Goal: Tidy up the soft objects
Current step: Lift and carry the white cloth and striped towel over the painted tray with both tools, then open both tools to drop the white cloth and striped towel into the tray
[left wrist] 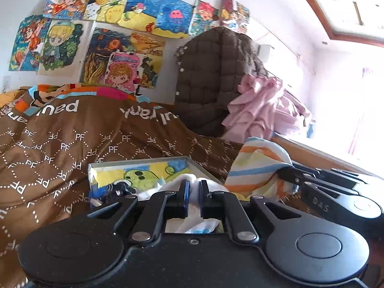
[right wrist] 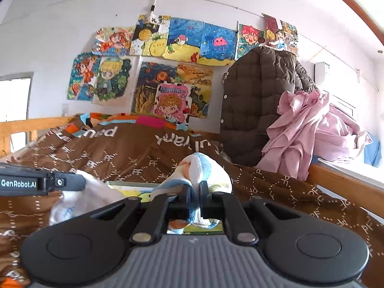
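Observation:
My left gripper [left wrist: 193, 190] is shut on a bunch of white cloth [left wrist: 206, 187] with faint blue print, held just above the bed. To its right, my right gripper [left wrist: 285, 170] grips a towel [left wrist: 256, 165] striped orange, blue and yellow. In the right wrist view my right gripper [right wrist: 195, 192] is shut on that towel [right wrist: 199, 165], which bulges above the jaws. The left gripper [right wrist: 81, 182] reaches in from the left edge with the white cloth [right wrist: 81, 201] hanging from it. I cannot tell whether the two cloths are one piece.
A brown quilt [left wrist: 72, 144] printed with "PF" covers the bed. A shallow framed drawing [left wrist: 144, 170] lies on it under the grippers. A brown puffer jacket [right wrist: 259, 100] and pink clothes [right wrist: 302, 129] are piled at the right by the wooden bed rail [right wrist: 340, 182]. Drawings [right wrist: 182, 40] cover the wall.

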